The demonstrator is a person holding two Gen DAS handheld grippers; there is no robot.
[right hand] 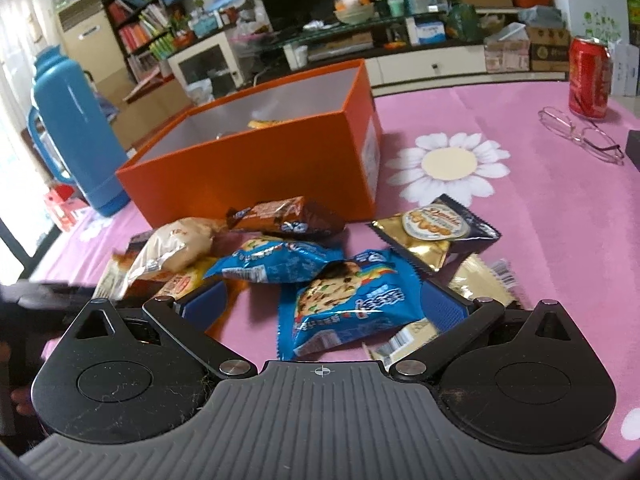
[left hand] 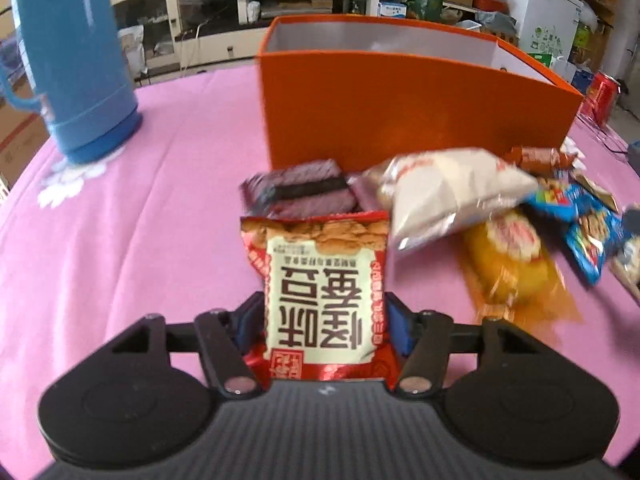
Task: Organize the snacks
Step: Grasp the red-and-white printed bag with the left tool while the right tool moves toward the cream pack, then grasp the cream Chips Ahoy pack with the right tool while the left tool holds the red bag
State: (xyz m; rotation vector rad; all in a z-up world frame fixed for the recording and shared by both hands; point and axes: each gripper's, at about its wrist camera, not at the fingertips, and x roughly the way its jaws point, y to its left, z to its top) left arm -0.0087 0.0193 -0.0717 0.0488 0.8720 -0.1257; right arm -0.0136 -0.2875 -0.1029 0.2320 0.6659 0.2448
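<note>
My left gripper [left hand: 325, 312] is shut on a red and cream snack bag [left hand: 320, 280] and holds it above the pink tablecloth, short of the open orange box [left hand: 400, 116]. Behind the bag lie a dark purple pack [left hand: 304, 190], a white pack [left hand: 452, 196] and a yellow pack [left hand: 508, 260]. My right gripper [right hand: 324, 300] is open, its blue pads either side of a blue cookie pack [right hand: 352, 304] lying on the table. The orange box [right hand: 256, 168] holds a few snacks. A second blue pack [right hand: 276, 260], a brown pack [right hand: 288, 216] and a gold pack [right hand: 432, 232] lie nearby.
A blue thermos [left hand: 68, 60] stands at the left of the table, also in the right wrist view [right hand: 76, 132]. A red can [right hand: 590, 78] and glasses [right hand: 580, 132] lie at the far right. The pink flowered tablecloth [right hand: 520, 240] covers the table.
</note>
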